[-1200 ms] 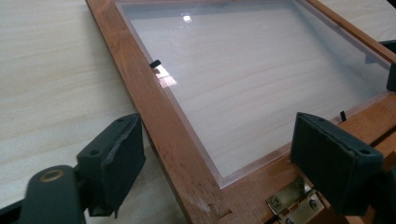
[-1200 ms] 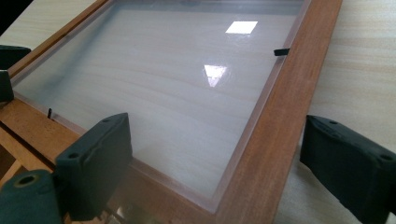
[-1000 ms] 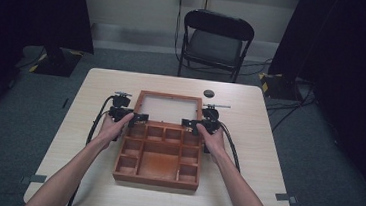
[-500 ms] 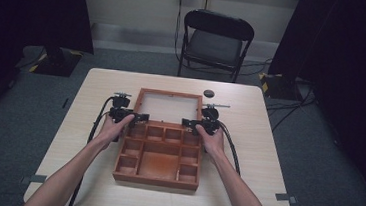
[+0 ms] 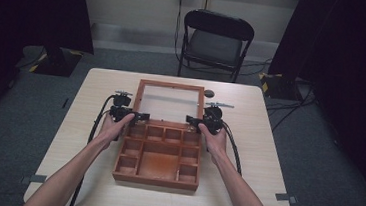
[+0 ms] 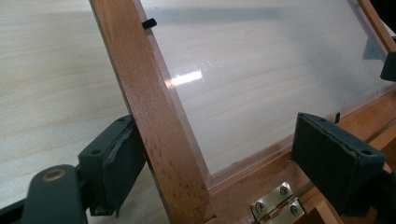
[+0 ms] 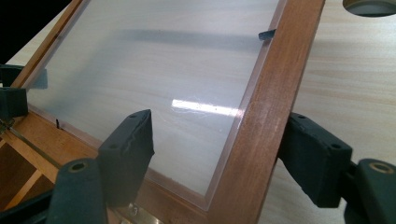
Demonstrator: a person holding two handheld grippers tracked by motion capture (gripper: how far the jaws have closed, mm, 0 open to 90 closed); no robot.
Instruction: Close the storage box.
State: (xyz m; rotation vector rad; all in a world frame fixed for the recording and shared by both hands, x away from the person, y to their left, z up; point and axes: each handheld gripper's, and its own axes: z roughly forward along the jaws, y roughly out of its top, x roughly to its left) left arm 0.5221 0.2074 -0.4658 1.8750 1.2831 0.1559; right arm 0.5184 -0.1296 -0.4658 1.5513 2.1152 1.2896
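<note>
Two grippers straddle the side rails of the glass-paned wooden lid [image 5: 170, 102], which lies open flat on the far side of the brown compartmented wooden box [image 5: 159, 153] on the pale table [image 5: 257, 154]. Left gripper [image 6: 224, 154] and right gripper [image 7: 219, 158] have jaws apart, not clamped. If they close unevenly, the lid could twist and strain its brass hinge [image 6: 275, 205].

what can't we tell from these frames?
- Lid angle: high view looks down on it; open, tilt unclear.
- Left tongs, right tongs: jaws straddle the lid's side rails with gaps; contact unclear.
- Small dark disc on the table: too small to identify.
- Box compartments: contents unreadable.
</note>
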